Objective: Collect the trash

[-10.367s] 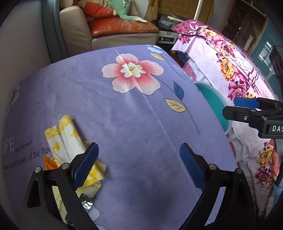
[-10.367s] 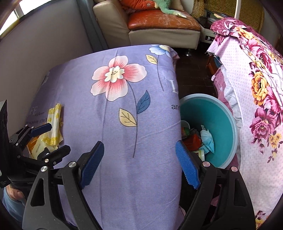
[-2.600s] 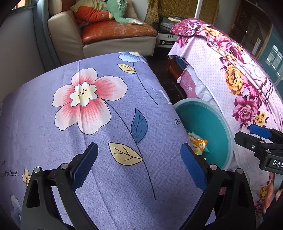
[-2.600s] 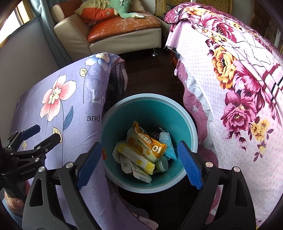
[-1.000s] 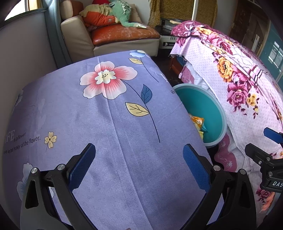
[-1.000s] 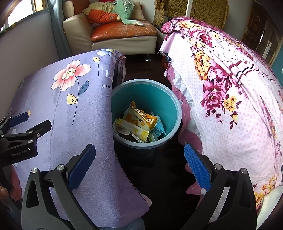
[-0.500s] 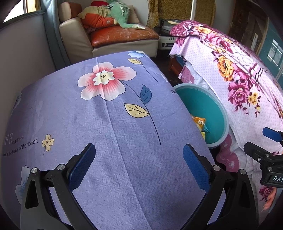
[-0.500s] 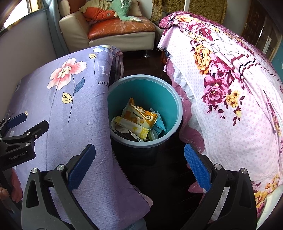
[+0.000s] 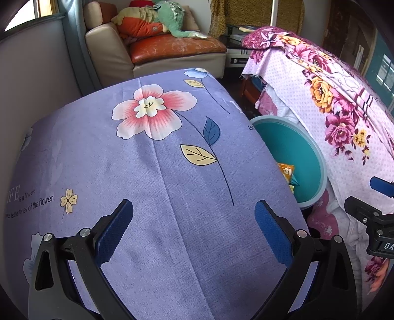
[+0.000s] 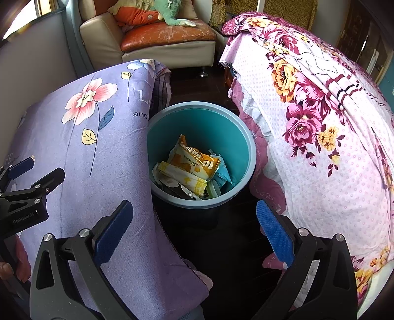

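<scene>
A teal bin stands on the dark floor between two beds, holding an orange snack bag, a yellow-white wrapper and other scraps. My right gripper hangs open above the floor just in front of the bin, nothing between its blue pads. My left gripper is open and empty over the purple flowered sheet. In the left wrist view the bin shows at the right, with the orange bag partly hidden by the bed edge. Each gripper appears at the edge of the other's view.
A bed with a pink flowered cover lies right of the bin. A beige armchair with an orange cushion and a green stuffed toy stands at the back. A grey wall runs along the left.
The yellow wrappers that lay on the purple sheet earlier now lie in the bin. In the last second both grippers have shifted only slightly and stayed open.
</scene>
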The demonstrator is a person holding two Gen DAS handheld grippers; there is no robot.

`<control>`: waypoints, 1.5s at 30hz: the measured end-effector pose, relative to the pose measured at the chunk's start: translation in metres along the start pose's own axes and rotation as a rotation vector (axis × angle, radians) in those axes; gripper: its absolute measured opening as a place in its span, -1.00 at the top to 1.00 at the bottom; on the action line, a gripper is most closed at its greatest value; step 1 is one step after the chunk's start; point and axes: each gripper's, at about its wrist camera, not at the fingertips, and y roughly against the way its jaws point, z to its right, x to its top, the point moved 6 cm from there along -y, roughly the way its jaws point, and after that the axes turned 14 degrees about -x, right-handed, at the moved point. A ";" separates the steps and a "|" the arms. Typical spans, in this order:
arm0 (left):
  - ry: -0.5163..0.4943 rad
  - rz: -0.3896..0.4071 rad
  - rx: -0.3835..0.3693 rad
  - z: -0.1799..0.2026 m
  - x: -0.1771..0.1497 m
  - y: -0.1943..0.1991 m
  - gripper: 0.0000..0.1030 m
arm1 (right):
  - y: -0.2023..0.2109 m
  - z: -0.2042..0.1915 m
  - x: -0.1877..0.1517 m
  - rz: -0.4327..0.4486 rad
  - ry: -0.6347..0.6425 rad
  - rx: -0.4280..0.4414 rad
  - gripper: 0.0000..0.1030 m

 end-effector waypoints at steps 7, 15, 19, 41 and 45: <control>0.001 0.006 0.009 -0.004 0.001 -0.002 -0.92 | -0.003 -0.005 0.001 -0.006 0.006 0.002 -0.87; 0.013 0.005 0.015 -0.009 -0.001 -0.005 -0.92 | -0.008 -0.007 0.000 -0.016 0.011 -0.001 -0.87; 0.017 0.007 0.019 -0.012 -0.001 -0.004 -0.92 | -0.009 -0.008 -0.001 -0.017 0.013 0.000 -0.87; 0.023 0.007 0.023 -0.017 -0.004 -0.005 -0.92 | -0.011 -0.016 -0.001 -0.020 0.028 0.003 -0.87; 0.023 0.007 0.023 -0.017 -0.004 -0.005 -0.92 | -0.011 -0.018 -0.002 -0.021 0.032 0.003 -0.87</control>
